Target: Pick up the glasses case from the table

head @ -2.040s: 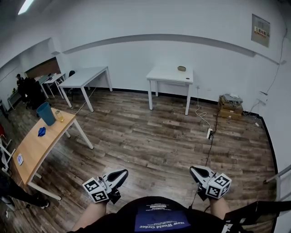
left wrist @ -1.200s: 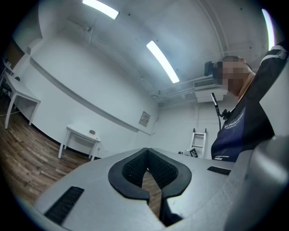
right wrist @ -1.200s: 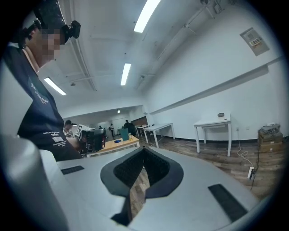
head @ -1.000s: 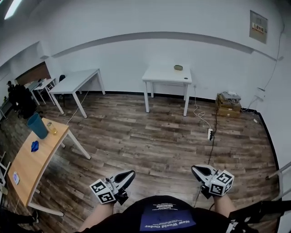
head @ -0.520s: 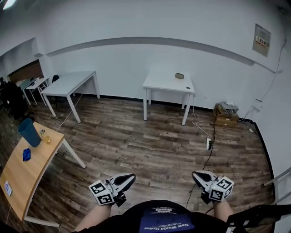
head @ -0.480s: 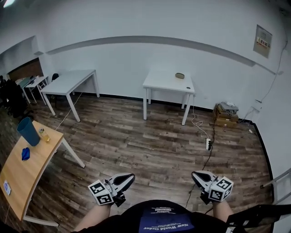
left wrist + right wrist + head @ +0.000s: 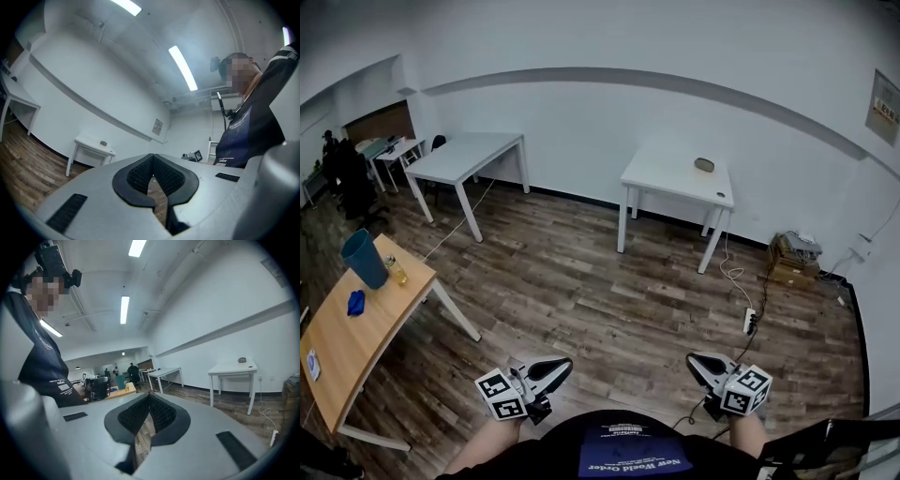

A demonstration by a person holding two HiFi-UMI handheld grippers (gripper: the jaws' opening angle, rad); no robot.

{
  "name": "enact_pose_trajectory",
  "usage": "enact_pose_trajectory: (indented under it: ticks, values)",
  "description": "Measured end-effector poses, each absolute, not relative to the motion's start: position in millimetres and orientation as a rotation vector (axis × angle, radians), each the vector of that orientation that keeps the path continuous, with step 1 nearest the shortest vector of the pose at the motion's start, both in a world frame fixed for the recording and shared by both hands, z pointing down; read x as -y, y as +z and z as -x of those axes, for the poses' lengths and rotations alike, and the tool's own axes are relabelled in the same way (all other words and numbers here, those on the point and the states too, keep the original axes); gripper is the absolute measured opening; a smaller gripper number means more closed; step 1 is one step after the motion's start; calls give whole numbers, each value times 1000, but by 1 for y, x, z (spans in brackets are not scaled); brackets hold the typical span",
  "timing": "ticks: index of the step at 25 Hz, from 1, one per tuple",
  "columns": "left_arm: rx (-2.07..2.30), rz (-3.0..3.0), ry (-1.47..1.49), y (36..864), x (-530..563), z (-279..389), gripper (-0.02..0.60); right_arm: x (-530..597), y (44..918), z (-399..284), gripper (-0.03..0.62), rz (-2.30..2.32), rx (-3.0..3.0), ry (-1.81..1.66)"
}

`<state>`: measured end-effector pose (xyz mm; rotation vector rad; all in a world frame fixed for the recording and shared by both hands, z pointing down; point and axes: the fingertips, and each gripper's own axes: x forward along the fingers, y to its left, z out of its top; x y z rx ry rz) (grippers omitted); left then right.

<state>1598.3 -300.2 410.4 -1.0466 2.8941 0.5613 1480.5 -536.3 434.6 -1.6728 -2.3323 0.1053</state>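
The glasses case (image 7: 705,165) is a small grey oval lying on the small white table (image 7: 661,178) against the far wall. It also shows far off in the left gripper view as the case (image 7: 103,143) and in the right gripper view as the case (image 7: 242,360). My left gripper (image 7: 565,362) and right gripper (image 7: 692,359) are held low in front of the person's body, far from that table. Both point forward over the wooden floor. The left gripper (image 7: 152,157) and the right gripper (image 7: 149,394) have their pads together with nothing between them.
A wooden table (image 7: 356,342) at the left carries a blue bin (image 7: 364,258), a bottle and a blue cloth. A long white table (image 7: 464,157) stands by the far wall. A cardboard box (image 7: 797,258) and a power strip (image 7: 750,322) with its cable lie at the right.
The whole view has shifted: the small white table with the case now sits further right and looks a little larger. Both grippers keep their low place, still shut.
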Motion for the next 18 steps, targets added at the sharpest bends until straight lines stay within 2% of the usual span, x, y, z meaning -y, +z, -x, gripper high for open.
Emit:
enact_pose_trajectory:
  ticks: [9,13,18]
  values:
    - [-2917,859,585,390,318,-1445,3,521,420,-1303,3,1892,2205,67]
    - [-2946,854,604,398,325,-1401,3,510,428,-1256,3,1936,2150,88]
    - [-2953,839,637,409,281,-1345,3,475,445,-1210,3,1937,2131,109]
